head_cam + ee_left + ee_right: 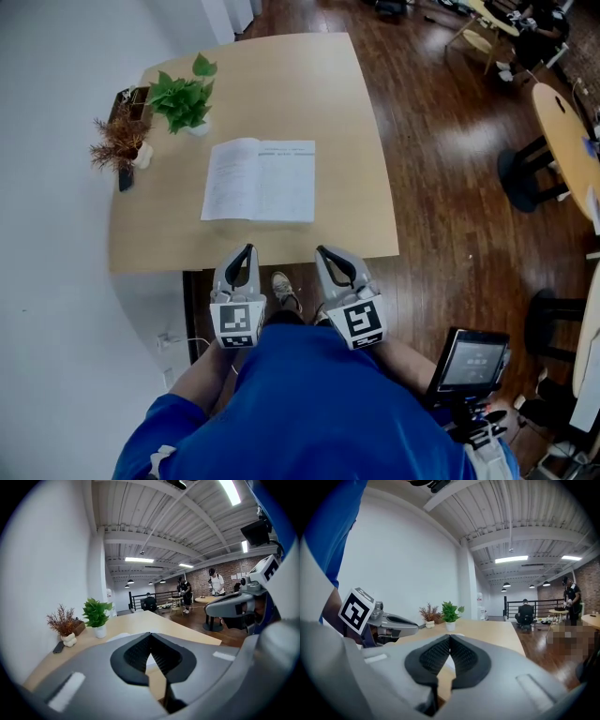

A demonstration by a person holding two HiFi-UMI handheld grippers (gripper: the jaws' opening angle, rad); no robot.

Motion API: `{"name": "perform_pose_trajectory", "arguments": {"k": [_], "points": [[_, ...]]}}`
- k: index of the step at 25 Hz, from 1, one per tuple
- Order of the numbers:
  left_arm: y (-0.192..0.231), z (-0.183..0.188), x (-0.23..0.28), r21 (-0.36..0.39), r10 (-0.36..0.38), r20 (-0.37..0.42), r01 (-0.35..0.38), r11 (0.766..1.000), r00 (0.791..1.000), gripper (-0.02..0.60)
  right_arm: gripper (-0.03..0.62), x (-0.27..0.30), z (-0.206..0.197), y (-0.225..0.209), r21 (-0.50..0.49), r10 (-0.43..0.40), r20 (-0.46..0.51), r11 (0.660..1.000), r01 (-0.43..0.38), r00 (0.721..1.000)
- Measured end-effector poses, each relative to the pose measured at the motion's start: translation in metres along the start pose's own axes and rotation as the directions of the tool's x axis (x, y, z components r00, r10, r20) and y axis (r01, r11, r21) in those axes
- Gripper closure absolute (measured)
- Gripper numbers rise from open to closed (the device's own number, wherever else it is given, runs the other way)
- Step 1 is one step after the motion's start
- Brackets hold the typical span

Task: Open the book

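Book point(259, 180) lies spread open mid-frame on the desk point(281, 84), the left gripper point(247, 258) and right gripper point(328, 258) hanging lower centre with jaws together and empty, so the opening looks done and only withdrawal seems left.

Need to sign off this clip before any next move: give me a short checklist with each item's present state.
1. Book lies open, pages up, on the table: ok.
2. Left gripper jaws together, nothing between them: ok.
3. Right gripper jaws together, nothing between them: ok.
4. Both grippers apart from the book, by the table's near edge: ok.
5. Potted plant and dried-flower vase stand apart from the book: ok.
6. Pages lie fully flat at the spine: cannot tell.
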State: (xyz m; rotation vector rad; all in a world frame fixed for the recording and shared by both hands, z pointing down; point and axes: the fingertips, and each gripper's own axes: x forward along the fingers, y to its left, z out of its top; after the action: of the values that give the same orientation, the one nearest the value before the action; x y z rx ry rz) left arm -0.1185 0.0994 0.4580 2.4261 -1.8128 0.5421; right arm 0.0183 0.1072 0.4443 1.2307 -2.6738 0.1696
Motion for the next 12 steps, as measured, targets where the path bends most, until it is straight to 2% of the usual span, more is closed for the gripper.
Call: {"name": "perform_pose_trajectory", "arguments": {"k": [6,9,12], "points": [[-0.027,0.014,-0.04,0.104,0.018,0.099,-0.029,0.994,0.995,0.574,0.591,-0.024,-0.007,0.022,-0.066,0.044,0.022,0.997,-0.042,0.999],[-0.037,0.026,-0.044,0.176,-0.008,0.144,-0.017,0.984,0.99,0.574,0.591,-0.022,-0.002,0.027,-0.132,0.05,0.033,0.99,-0.046,0.998],[-0.046,0.039,-0.045,0.272,-0.059,0.208,0.0,0.962,0.976,0.574,0.591,-0.018,0.005,0.028,-0.169,0.04,0.044,0.985,-0.032,0.998]]}}
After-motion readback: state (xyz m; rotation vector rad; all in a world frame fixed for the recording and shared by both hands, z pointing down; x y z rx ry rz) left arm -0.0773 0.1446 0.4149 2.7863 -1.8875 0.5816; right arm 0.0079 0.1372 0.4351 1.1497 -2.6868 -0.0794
